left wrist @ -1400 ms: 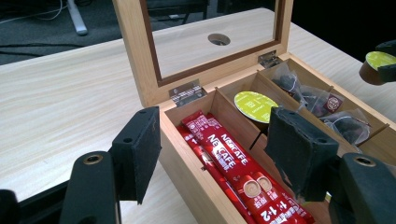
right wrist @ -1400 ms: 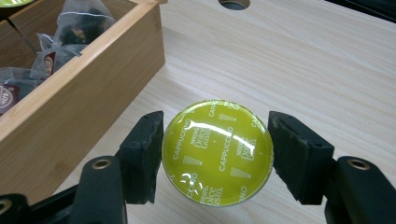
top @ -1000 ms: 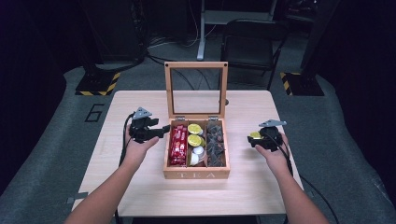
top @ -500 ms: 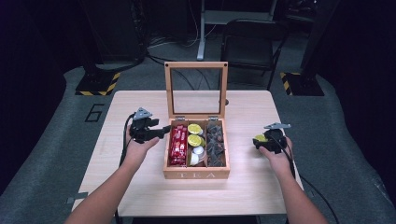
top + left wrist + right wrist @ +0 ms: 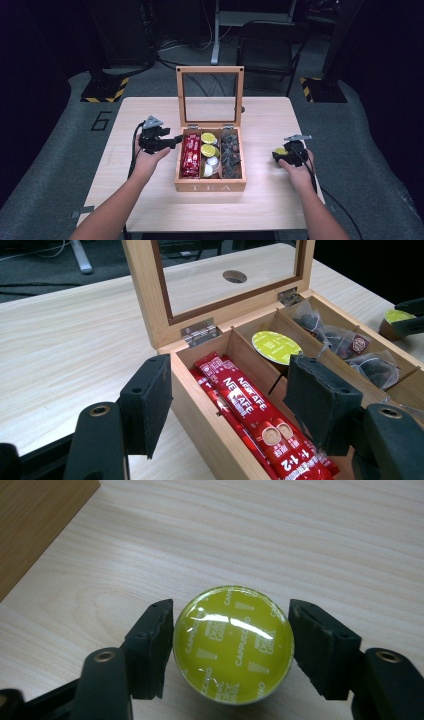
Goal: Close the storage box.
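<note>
Right gripper view, looking straight down past right gripper [image 5: 232, 630]: yellow-green capsule [image 5: 232, 647] lid-up on bare table [image 5: 310, 535], outside the tea box [image 5: 210, 186] and to its right. Jaws just been opening around it, one pad at the rim and the other clear of it, so likely set down and released, not pinched; right hand [image 5: 297, 167] low at the tabletop, aimed toward the box. Left gripper [image 5: 230, 395] held level, spread wide astride the box's side wall by the red sachets [image 5: 250, 410], gripping nothing, probably steadying or waiting.
</note>
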A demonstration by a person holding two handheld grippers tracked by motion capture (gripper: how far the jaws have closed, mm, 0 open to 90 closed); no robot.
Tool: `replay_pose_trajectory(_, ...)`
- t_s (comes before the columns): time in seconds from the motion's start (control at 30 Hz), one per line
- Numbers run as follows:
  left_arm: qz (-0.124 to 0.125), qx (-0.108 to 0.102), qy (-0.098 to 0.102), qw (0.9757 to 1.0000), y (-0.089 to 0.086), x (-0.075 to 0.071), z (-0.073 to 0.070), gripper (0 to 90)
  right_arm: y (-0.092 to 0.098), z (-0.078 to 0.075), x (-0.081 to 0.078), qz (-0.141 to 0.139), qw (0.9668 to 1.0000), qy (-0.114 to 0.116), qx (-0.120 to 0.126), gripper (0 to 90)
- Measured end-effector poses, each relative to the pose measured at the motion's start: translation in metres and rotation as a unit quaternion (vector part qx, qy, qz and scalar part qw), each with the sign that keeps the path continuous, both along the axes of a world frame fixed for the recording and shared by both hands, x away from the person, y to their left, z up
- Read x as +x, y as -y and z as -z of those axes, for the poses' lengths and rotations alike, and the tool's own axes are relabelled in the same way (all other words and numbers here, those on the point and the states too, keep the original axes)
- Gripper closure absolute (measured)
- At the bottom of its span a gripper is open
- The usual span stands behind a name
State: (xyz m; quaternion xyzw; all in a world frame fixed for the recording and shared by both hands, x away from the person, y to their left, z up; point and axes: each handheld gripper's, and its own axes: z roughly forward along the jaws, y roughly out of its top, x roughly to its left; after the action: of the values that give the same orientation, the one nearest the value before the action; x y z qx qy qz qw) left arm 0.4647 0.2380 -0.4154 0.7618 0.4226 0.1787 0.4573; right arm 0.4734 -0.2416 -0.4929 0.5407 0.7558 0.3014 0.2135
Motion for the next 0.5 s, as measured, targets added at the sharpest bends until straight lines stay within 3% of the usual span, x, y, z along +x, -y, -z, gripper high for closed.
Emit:
replay_pose_trajectory(0.27,-0.001,-0.001,0.001,1.0000,0.001,0.000,0.002,35.0,-0.002,-0.007,0.000,0.005,1.0000,0.005,0.007,29.5)
replay_pose_trajectory(0.5,0.000,0.002,0.000,1.0000,0.001,-0.001,0.002,35.0,-0.005,-0.017,0.002,-0.005,0.9998,0.020,-0.004,29.5)
